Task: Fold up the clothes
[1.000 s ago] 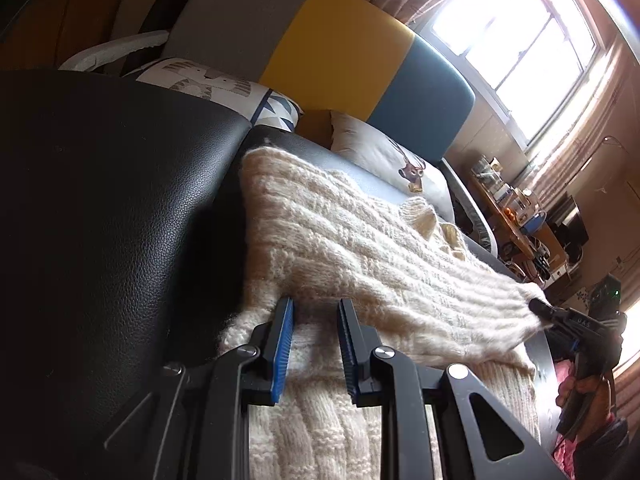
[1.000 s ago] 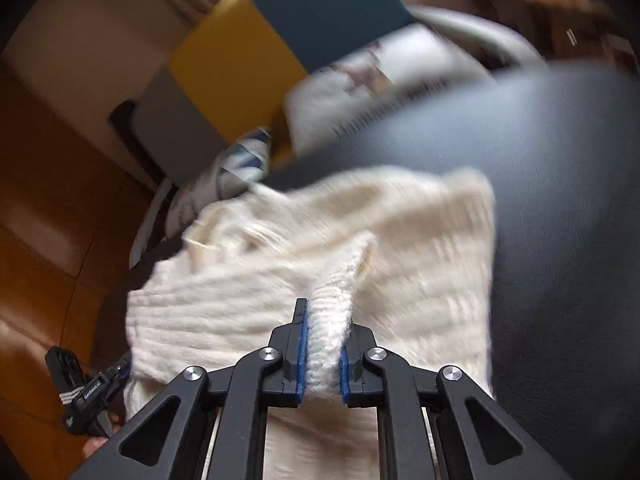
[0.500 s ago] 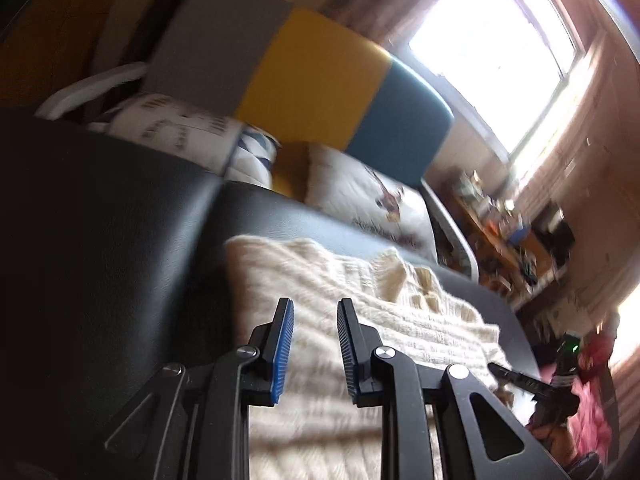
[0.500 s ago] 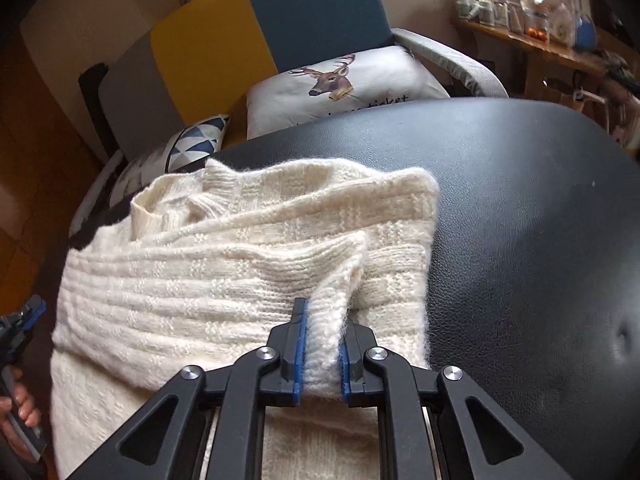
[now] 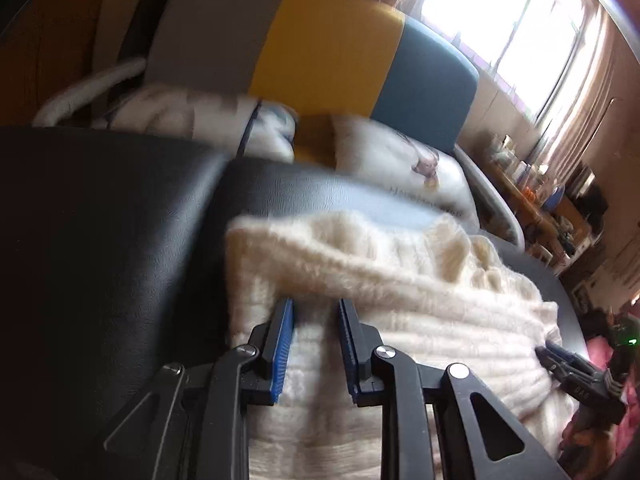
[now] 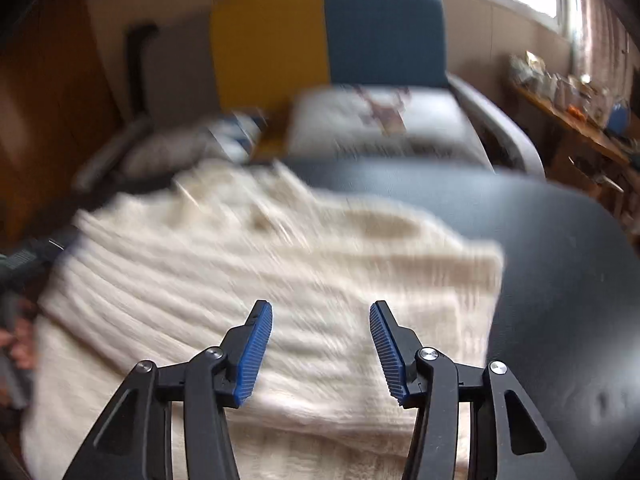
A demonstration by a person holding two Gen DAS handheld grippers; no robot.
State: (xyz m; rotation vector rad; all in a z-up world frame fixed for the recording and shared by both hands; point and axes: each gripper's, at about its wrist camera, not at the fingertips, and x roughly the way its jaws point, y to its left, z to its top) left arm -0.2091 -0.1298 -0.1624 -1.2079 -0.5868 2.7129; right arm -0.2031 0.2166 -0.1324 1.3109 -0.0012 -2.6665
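Observation:
A cream knitted sweater lies folded on a black leather surface. My left gripper hovers over the sweater's left part, its blue pads apart with nothing pinched between them. In the right wrist view, blurred by motion, my right gripper is above the sweater with its jaws opening wide and no fabric between them. The right gripper also shows at the sweater's right end in the left wrist view, with a hand behind it.
Behind the black surface stands a sofa with a grey, yellow and blue back and printed cushions. A cluttered wooden shelf runs along the right under a bright window.
My right gripper has let go of the sweater fold it was pinching, and its jaws have spread. Both views have shifted sideways over the sweater; the left jaws are unchanged.

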